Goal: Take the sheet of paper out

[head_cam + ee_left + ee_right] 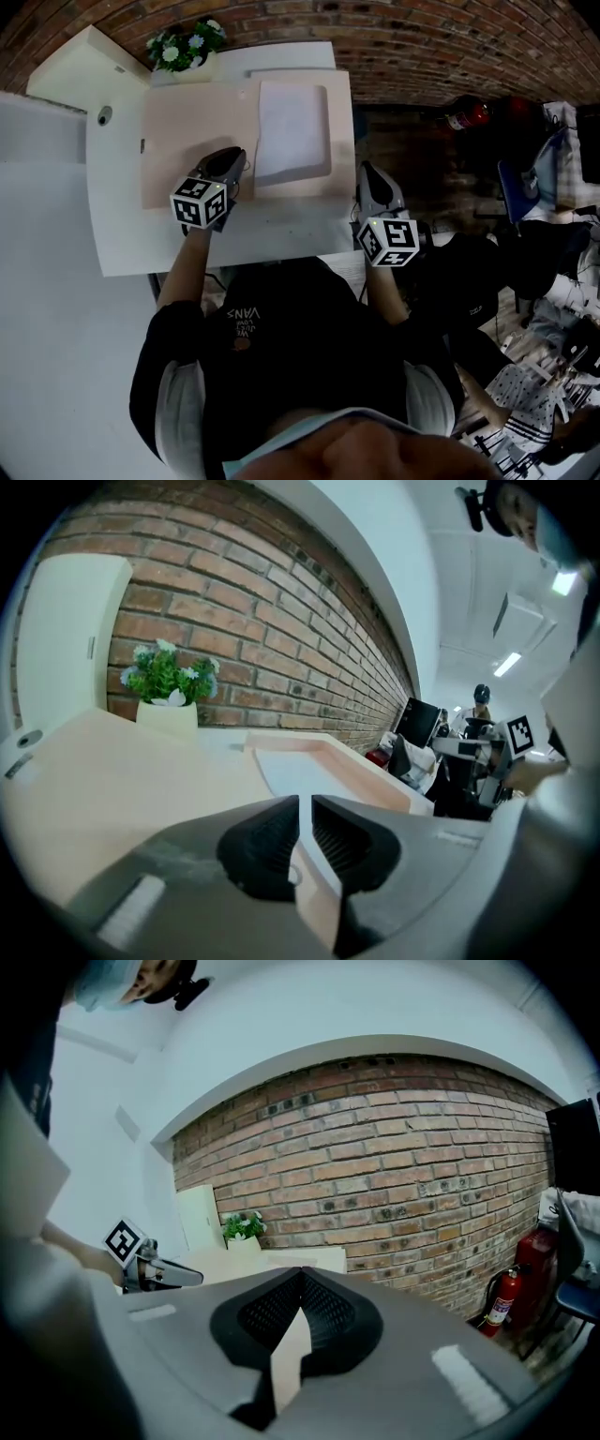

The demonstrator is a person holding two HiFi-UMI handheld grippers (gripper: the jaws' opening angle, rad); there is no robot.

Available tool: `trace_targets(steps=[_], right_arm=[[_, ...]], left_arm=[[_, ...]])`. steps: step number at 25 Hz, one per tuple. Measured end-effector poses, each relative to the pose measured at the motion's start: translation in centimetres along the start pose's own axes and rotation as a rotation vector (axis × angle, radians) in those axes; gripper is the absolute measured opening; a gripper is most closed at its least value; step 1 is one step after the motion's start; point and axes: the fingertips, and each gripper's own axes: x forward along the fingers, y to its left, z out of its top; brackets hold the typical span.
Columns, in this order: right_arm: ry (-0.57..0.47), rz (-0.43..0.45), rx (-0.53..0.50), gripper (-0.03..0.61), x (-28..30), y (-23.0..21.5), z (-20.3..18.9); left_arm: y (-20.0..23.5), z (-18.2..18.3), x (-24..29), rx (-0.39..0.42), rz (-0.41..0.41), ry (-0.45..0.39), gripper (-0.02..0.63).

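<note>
Nearest the head camera, the person's dark shirt (281,356) is recorded; beyond it both grippers are held at the desk (122,234).

Left gripper (306,813): jaws parted by a narrow slit, nothing between them, aimed over the pink tray (187,141) just beside the sheet.

Right gripper (300,1283): clenched, tips met, empty, held at the desk's right edge.

The sheet of paper (292,127) is seated in the sunken part of the tray, untouched. Its long axis is judged to run away from the person toward the brick wall (422,37), with a short edge nearest.

The step in hand is assessed as the approach; no grasp is made. Next, the left jaws would need to be widened and a paper edge lifted out. That edge is thin and flush, and may be missed.
</note>
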Motion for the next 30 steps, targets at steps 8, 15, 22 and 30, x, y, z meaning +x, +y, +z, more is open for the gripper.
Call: trace_targets(steps=[8, 15, 22, 30], right_arm=[[0.005, -0.002, 0.010, 0.000, 0.4, -0.5, -0.4], [0.013, 0.000, 0.026, 0.002, 0.6, -1.0, -0.7], [0.005, -0.005, 0.037, 0.002, 0.8, -1.4, -0.7], [-0.004, -0.022, 0.054, 0.002, 0.5, -2.1, -0.7]], left_arm=[[-0.1, -2.0, 2.6, -0.097, -0.077, 0.161, 0.143], [-0.2, -3.0, 4.1, -0.174, -0.101, 0.256, 0.216], [-0.7, -4.1, 5.0, -0.250, -0.146, 0.354, 0.242], [-1.4, -4.8, 5.6, -0.346, -0.206, 0.481, 0.242]])
